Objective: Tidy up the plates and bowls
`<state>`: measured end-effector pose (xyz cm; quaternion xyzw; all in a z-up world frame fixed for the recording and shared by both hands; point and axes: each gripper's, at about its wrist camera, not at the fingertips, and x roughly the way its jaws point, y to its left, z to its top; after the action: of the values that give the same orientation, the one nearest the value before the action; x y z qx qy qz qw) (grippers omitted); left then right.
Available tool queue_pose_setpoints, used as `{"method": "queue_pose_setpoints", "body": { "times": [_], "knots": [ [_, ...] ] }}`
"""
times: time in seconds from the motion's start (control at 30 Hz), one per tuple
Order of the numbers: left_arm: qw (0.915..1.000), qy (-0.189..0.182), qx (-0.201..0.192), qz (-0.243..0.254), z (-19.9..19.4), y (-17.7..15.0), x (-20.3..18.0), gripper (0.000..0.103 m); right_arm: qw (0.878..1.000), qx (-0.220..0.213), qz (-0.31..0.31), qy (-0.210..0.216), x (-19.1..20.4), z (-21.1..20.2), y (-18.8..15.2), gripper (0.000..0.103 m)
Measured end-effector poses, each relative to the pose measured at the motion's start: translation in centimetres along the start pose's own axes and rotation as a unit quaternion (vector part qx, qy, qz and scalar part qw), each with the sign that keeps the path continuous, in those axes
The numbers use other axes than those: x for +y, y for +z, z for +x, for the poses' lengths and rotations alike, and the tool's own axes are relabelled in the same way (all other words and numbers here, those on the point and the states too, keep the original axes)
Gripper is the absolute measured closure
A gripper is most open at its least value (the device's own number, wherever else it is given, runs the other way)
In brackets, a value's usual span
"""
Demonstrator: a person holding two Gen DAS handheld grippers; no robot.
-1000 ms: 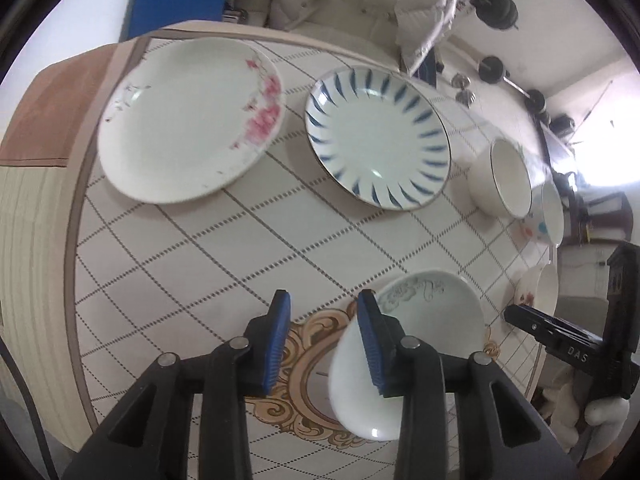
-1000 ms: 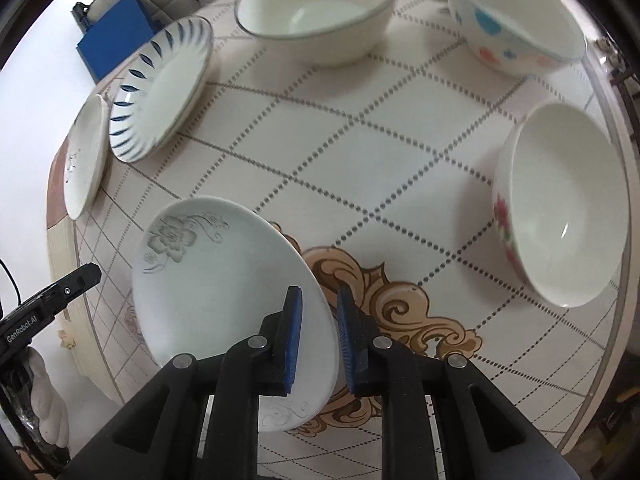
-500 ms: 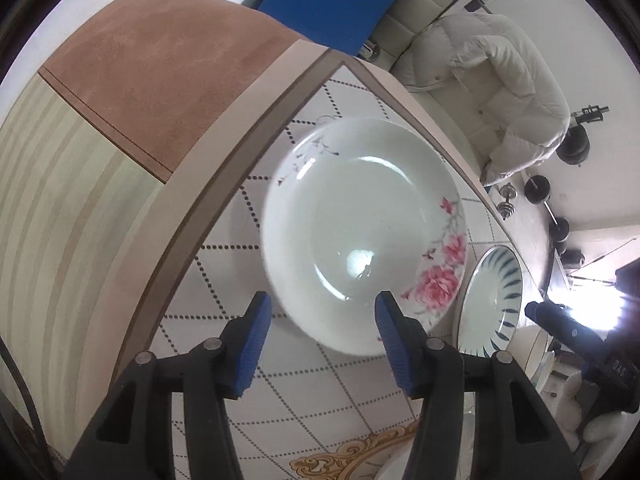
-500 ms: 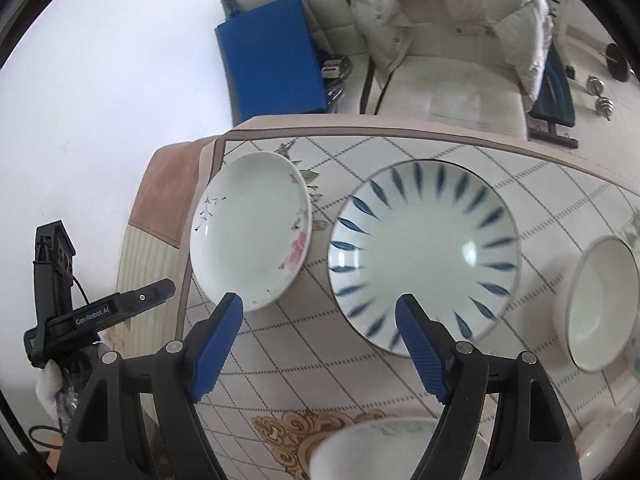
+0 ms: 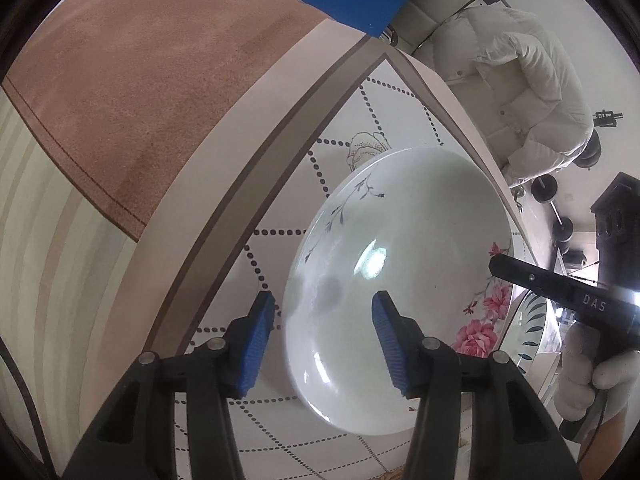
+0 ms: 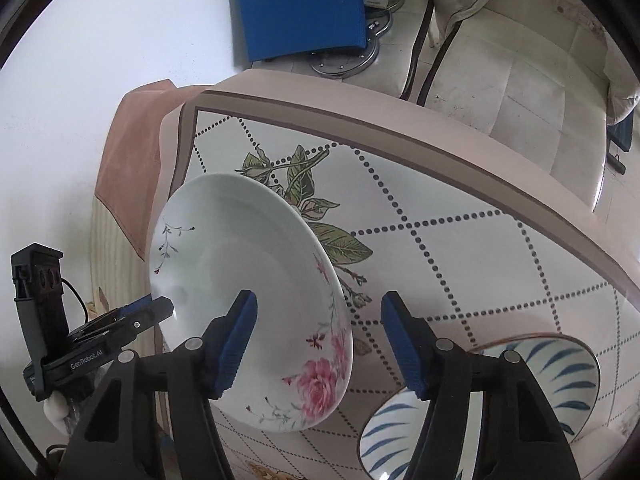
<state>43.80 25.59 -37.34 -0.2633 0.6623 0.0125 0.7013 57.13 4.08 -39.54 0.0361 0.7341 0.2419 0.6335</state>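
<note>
A white plate with pink flowers (image 5: pixel 400 272) lies on the tablecloth near the table's far left corner; it also shows in the right wrist view (image 6: pixel 248 296). My left gripper (image 5: pixel 324 332) is open, its jaws straddling the plate's near left rim. My right gripper (image 6: pixel 318 340) is open, its jaws straddling the plate's right rim by the pink flowers. Neither pair of pads is closed on the plate. A blue-striped plate (image 6: pixel 480 400) lies to the right, partly hidden behind my right gripper, and peeks in at the right of the left wrist view (image 5: pixel 532 320).
The tablecloth (image 6: pixel 440 240) has a dotted diamond pattern and a brown border (image 5: pixel 256 184) close to the flowered plate. Beyond the table edge stand a blue board (image 6: pixel 296 4) and a cream sofa (image 6: pixel 520 52) with a padded jacket (image 5: pixel 520 80).
Both grippers have moved in on the flowered plate and now straddle its opposite rims. A second ago the right gripper was shut on a small grey-flowered plate near the table centre; it let go.
</note>
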Motion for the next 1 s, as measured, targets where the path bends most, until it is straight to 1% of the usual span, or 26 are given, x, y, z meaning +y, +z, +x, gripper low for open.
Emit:
{"method": "queue_pose_setpoints", "body": {
  "times": [0.03, 0.07, 0.1, 0.17, 0.2, 0.23, 0.33, 0.5, 0.73, 0.87, 1.0],
  "knots": [
    [1.0, 0.004, 0.004, 0.004, 0.2, 0.0, -0.2, 0.065, 1.0, 0.001, -0.002, 0.002, -0.1, 0.2, 0.0, 0.057],
    [0.9999, 0.013, 0.004, 0.01, 0.4, 0.0, -0.4, 0.066, 1.0, 0.003, -0.005, 0.0, -0.2, 0.6, 0.1, 0.066],
    [0.9996, 0.021, 0.003, 0.017, 0.6, 0.0, -0.6, 0.066, 1.0, 0.005, -0.006, -0.002, -0.3, 0.8, 0.1, 0.069],
    [0.9991, 0.032, 0.0, 0.026, 0.7, -0.1, -0.8, 0.068, 1.0, 0.012, -0.006, 0.002, -0.6, 1.3, 0.0, 0.08],
    [0.9989, 0.038, -0.002, 0.028, 0.8, -0.2, -0.8, 0.072, 1.0, 0.015, -0.008, 0.002, -0.7, 1.6, -0.1, 0.081],
    [0.9987, 0.042, -0.004, 0.029, 0.7, -0.3, -0.7, 0.073, 1.0, 0.015, -0.009, -0.002, -0.8, 1.8, -0.1, 0.084],
    [0.9985, 0.045, -0.009, 0.029, 0.6, -0.5, -0.6, 0.075, 1.0, 0.005, -0.005, -0.002, -0.7, 1.7, -0.3, 0.084],
    [0.9991, 0.037, -0.006, 0.019, 0.6, -0.6, -0.3, 0.075, 1.0, -0.001, 0.009, 0.009, -1.3, 1.8, -0.8, 0.085],
    [0.9986, 0.039, -0.012, 0.033, -0.6, -1.0, -1.8, 0.075, 0.999, -0.01, 0.023, 0.026, -2.3, 1.0, -1.9, 0.086],
    [0.9979, 0.042, -0.018, 0.045, -1.8, -1.7, -2.9, 0.075, 0.998, -0.02, 0.038, 0.037, -2.9, -0.3, -2.8, 0.086],
    [0.9972, 0.039, -0.022, 0.059, -3.1, -2.8, -4.1, 0.075, 0.998, -0.028, 0.037, 0.037, -3.0, -2.0, -4.2, 0.086]
  ]
}}
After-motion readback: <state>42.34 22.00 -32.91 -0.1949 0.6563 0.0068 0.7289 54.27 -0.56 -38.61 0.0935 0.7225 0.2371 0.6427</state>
